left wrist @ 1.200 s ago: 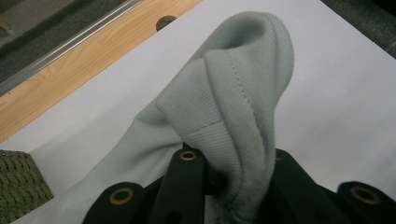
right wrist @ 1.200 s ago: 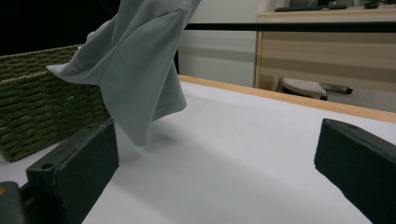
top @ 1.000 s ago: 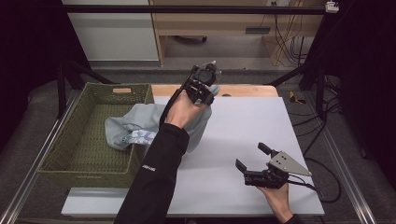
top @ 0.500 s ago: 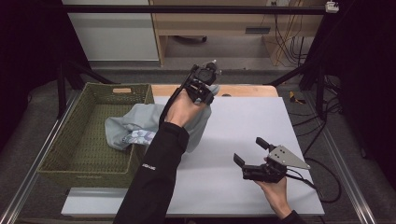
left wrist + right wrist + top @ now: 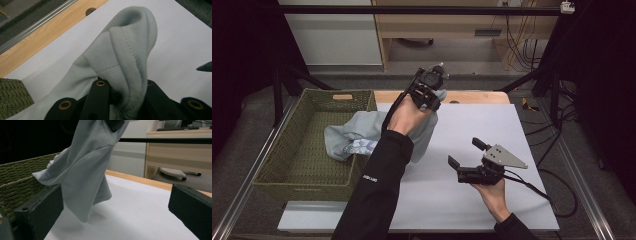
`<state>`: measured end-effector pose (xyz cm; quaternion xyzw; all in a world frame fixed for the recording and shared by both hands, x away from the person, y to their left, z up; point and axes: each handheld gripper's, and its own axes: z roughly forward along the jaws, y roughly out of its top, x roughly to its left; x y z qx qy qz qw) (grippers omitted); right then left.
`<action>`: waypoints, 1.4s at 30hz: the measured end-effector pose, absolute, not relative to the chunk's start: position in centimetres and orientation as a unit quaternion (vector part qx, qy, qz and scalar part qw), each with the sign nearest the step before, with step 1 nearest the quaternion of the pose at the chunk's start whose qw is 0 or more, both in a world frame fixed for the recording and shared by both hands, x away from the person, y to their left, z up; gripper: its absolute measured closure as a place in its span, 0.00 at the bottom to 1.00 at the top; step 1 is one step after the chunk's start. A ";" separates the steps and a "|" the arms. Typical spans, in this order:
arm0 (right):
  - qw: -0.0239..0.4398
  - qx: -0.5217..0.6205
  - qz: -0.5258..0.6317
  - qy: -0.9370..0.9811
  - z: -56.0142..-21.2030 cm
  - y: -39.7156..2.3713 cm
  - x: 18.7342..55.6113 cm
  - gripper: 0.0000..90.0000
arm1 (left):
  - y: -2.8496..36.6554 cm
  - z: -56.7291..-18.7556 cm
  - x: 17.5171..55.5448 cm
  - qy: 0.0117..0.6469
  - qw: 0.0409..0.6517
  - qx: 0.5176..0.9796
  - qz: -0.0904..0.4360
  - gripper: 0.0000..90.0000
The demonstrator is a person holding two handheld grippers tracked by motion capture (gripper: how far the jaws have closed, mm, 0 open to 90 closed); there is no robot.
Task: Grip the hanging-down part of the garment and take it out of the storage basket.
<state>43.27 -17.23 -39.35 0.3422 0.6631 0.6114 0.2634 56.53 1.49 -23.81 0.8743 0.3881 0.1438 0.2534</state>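
Lifting one grey garment point(image 5: 362, 137) from one green basket point(image 5: 287, 160).
Your left gripper point(image 5: 428, 91), raised with arm outstretched, has its jaws clenched on the ribbed hem; your right gripper point(image 5: 468, 157) hovers low over the tabletop point(image 5: 492, 125), jaws released, cloth hanging ahead of them.

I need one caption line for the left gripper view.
Left tool shut on the ribbed hem of a pale grey-green cotton garment above the white table.

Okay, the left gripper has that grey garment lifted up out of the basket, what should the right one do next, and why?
Probably bring the right gripper in toward the hanging lower edge of the grey garment and pinch it. The left gripper is clamped on a ribbed hem and holds it up, part of the cloth trails into the green basket, and the right gripper's jaws stand open, facing the fabric but apart from it.
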 end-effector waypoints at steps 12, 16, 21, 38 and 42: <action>0.262 0.340 0.608 0.668 -39.2 -14.9 45.0 0.00 | 1.8 -23.4 56.4 0.388 0.256 0.873 0.145 0.92; 0.261 0.339 0.601 0.675 -39.4 -14.1 45.7 0.00 | 1.8 -23.5 56.5 0.388 0.256 0.873 0.144 0.92; 0.256 0.332 0.594 0.686 -39.7 -12.9 46.5 0.00 | 1.8 -23.5 56.5 0.388 0.256 0.874 0.145 0.92; 0.240 0.330 0.592 0.695 -40.8 -8.9 48.9 0.01 | 1.9 -23.5 56.5 0.386 0.257 0.874 0.144 0.92; 0.226 0.333 0.597 0.694 -41.0 -7.8 49.3 0.02 | 1.9 -23.5 56.5 0.385 0.259 0.874 0.144 0.92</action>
